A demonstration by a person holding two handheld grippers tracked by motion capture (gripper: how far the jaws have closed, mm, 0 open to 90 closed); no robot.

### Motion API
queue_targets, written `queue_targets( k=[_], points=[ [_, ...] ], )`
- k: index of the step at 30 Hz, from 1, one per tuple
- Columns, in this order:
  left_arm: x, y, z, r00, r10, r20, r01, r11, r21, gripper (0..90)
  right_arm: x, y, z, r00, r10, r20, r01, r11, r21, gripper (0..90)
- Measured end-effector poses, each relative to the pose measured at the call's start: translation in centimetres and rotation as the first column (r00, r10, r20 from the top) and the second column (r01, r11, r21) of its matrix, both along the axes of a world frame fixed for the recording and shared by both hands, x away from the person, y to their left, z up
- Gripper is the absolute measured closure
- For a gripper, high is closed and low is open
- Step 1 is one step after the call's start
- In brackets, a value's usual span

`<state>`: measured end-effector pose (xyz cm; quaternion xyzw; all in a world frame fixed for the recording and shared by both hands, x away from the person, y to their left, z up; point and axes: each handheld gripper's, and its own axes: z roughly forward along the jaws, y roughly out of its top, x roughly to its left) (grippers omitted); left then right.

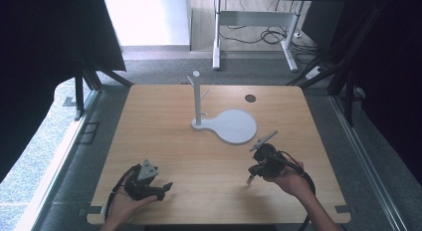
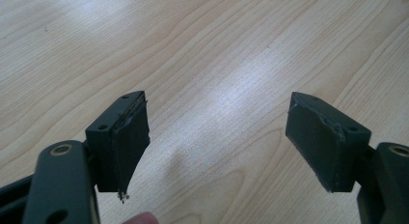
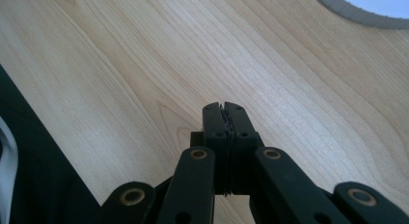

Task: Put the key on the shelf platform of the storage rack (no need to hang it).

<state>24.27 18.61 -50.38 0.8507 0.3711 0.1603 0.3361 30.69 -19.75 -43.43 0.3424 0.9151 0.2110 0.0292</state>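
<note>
Gaping wide, left gripper (image 2: 217,137) frames bare table (image 2: 217,50); right gripper (image 3: 225,110), clamped empty, glimpses white stand (image 3: 371,11).

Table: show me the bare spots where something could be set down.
Free: the left half of the table, left of the white stand; also the strip between the left gripper and right gripper. Crowded: the centre back, with the stand's round base and a dark disc.

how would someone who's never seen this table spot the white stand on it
Start at the wooden table and look toward its far edge, near the middle. The white stand rises there as a thin post with short side pegs, joined to a flat round white base; nothing else on the tabletop stands upright.
</note>
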Motion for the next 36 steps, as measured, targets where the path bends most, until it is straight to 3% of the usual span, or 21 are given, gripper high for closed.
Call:
queue_targets(
  k=[18, 36],
  points=[
    [0.0, 0.1, 0.0, 1.0000, 0.002, 0.000, -0.002, 1.0000, 0.000, 23.6, 1.6, 0.8, 2.0, 0.9995, -0.002, 0.033, 0.002, 1.000, 0.016, 89.8],
    [0.1, 0.2, 0.0, 1.0000, 0.002, 0.001, -0.002, 1.0000, -0.001, 23.5, 4.0, 1.7, 2.6, 0.9994, -0.015, 0.032, 0.014, 0.999, 0.030, 89.8]
  ],
)
